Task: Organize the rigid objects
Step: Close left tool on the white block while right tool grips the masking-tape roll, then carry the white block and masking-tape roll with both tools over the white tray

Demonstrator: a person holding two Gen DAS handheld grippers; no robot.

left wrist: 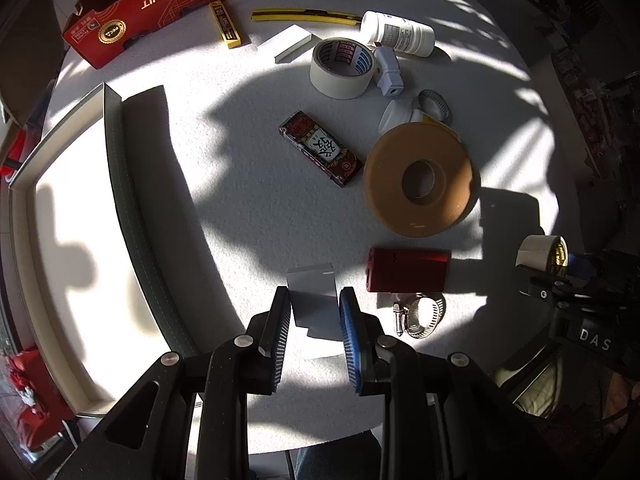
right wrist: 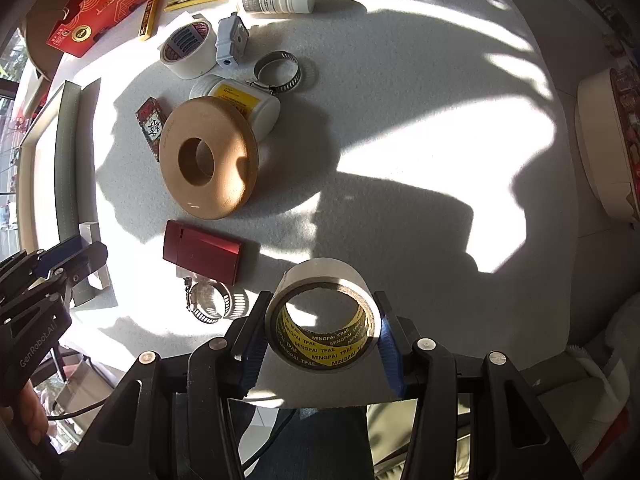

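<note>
Left gripper point(left wrist: 314, 312) clamps grey card point(left wrist: 312, 300) above worktop point(left wrist: 248, 200) near right of tray point(left wrist: 120, 184); right gripper point(right wrist: 322, 334) holds tape roll point(right wrist: 322, 320) w/ red case point(right wrist: 202, 252) far-left.

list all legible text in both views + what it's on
"RINOFRUIT": red carton at the table's far edge.
"MINGPAI TPAE": yellow core of the tape roll between the right gripper pads.
"GenRobot.AI": left gripper body, seen from the right wrist.
"DAS": right gripper body, seen from the left wrist.
Too small or blurred: white bottle, yellow-labelled jar, card pack, yellow slim box.
</note>
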